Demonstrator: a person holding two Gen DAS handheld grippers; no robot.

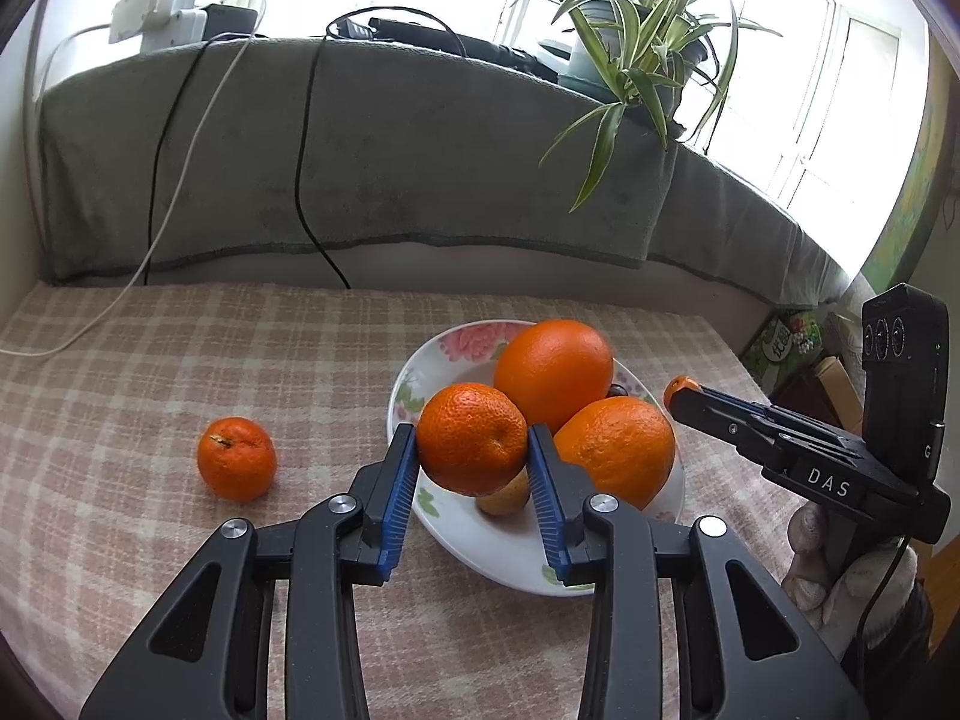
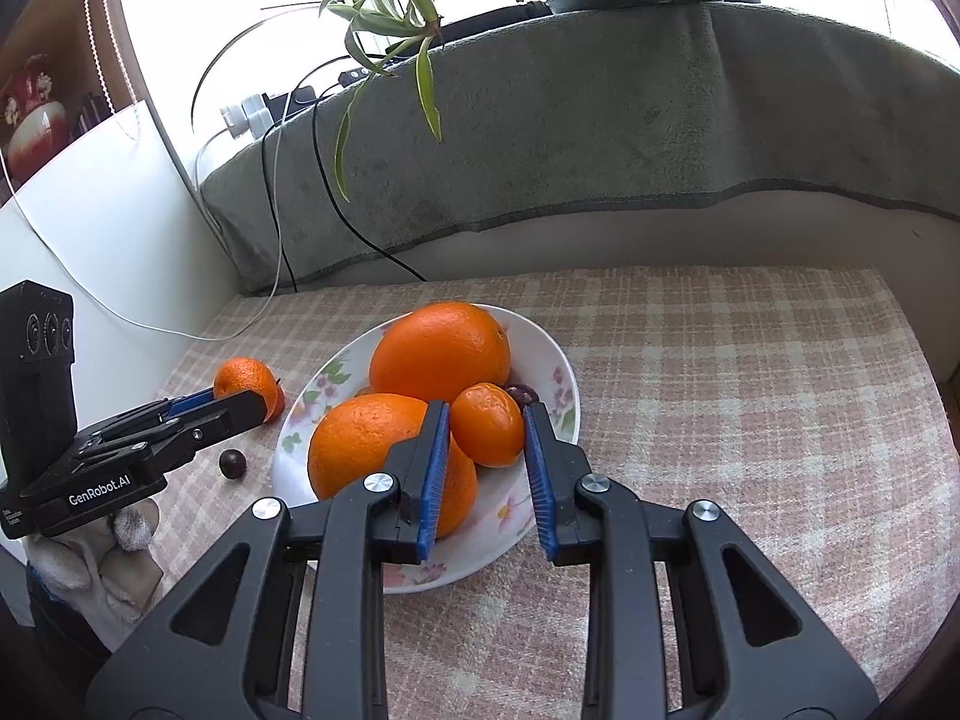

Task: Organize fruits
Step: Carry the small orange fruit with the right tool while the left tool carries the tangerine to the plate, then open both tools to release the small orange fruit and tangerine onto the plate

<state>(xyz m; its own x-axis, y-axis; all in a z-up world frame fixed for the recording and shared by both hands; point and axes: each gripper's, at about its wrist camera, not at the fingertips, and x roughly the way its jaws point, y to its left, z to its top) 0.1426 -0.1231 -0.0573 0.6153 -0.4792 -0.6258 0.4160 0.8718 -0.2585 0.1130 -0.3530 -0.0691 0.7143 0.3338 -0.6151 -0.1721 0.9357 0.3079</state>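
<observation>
My left gripper (image 1: 472, 456) was closed down to the width of a mandarin (image 1: 471, 438), its blue pads (image 1: 399, 501) pressed against the fruit's two sides, so the fruit was carried clear above the near rim of the bowl (image 1: 480, 546). My right gripper (image 2: 487, 433) was drawn in even narrower, pinching a small mandarin (image 2: 487, 432) between its pads (image 2: 433, 474); seen from the left wrist camera, only the tip of that fruit showed past the jaw ends. Both held fruits had bright orange, pebbled peel; the one in the left gripper showed a puckered navel facing the camera. The bowl was white with pink flowers and green leaves printed on it, and it sat on a pink-and-cream checked cloth (image 2: 750, 390). Inside it lay a big smooth orange (image 2: 441, 351) at the back and a second large orange (image 2: 384, 450) nearer the front, touching each other, with a dark grape (image 2: 521, 394) tucked against the back one and a yellowish-brown fruit (image 1: 504, 495) partly hidden under my left gripper's load; I could not tell what kind it was. Another mandarin (image 1: 237, 459) rested on the cloth well to the left of the bowl, apart from both grippers. A second dark grape (image 2: 231, 464) lay on the cloth just outside the bowl's left rim, below the left gripper.
</observation>
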